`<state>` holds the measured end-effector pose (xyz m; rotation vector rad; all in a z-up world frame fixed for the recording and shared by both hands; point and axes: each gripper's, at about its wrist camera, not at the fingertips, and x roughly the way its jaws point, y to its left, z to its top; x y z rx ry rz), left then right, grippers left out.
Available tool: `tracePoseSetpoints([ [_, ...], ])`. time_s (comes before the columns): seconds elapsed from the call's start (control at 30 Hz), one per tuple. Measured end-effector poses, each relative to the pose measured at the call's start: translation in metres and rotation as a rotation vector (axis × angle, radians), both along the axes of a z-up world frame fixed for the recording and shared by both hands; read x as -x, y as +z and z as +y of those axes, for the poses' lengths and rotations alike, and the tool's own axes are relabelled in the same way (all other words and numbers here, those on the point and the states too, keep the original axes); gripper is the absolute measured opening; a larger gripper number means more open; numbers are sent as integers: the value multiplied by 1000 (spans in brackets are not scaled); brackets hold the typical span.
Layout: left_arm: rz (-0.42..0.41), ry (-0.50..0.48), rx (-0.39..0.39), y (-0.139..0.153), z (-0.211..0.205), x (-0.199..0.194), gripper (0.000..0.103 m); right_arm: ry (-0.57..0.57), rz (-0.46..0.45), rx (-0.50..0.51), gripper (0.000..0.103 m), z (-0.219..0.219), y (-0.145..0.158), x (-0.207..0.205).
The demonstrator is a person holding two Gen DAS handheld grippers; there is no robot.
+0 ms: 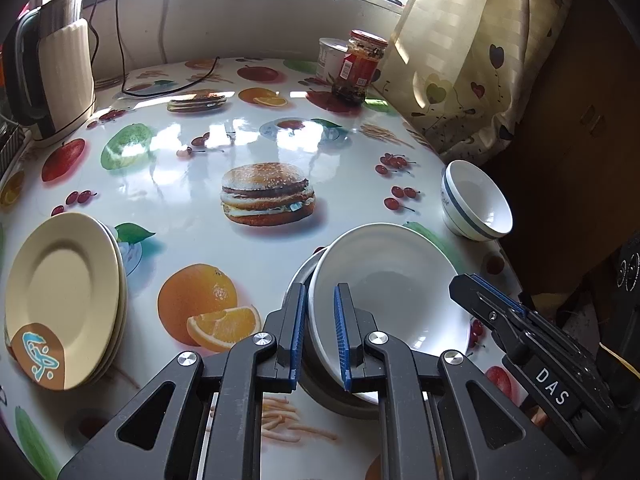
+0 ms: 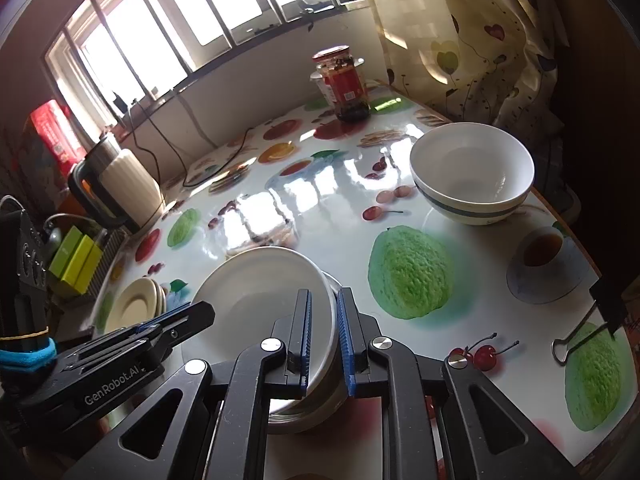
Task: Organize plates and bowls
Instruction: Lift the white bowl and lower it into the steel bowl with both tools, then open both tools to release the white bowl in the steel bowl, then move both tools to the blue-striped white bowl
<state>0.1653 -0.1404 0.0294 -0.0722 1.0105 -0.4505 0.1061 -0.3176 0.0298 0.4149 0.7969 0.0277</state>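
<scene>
Both grippers' fingers (image 1: 298,328) straddle the white plate's (image 1: 392,280) rim, apparently pinching it above a metal dish (image 2: 304,412); next, lift it toward the cream plates (image 1: 64,300).

Both black grippers, left gripper (image 1: 321,334) and right gripper (image 2: 324,336), have blue ribbed jaws and silver screws.

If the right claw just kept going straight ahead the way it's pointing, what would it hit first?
The right claw already straddles the rim of the white plate, so that comes first. Beyond the plate, the line runs over bare glossy tablecloth; nothing else seems near, though depth is unclear.
</scene>
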Motion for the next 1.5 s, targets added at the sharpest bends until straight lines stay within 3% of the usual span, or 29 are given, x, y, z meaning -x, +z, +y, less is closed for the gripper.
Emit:
tracePoseSetpoints([
  [0.47, -45, 34, -22, 16, 1, -1, 16, -12, -16, 21, 17, -6, 7, 6],
  [0.7, -102, -3, -35, 32, -17, -2, 18, -21, -43, 56, 31, -18, 19, 5],
  [0.83, -117, -34, -30, 37, -33, -5, 27, -32, -54, 77, 39, -30, 24, 4],
  [1.0, -115, -74, -26, 38, -54, -13, 29, -63, -58, 100, 52, -53, 27, 3],
  [1.07, -103, -88, -13, 37, -63, -17, 39, -81, -54, 110, 57, -63, 27, 2],
  [1.13, -96, -100, -8, 36, -72, -21, 46, -95, -53, 114, 59, -75, 27, 0],
  [1.5, -36, -130, 17, 27, -118, -47, 46, -171, -16, 149, 67, -127, 20, -16],
])
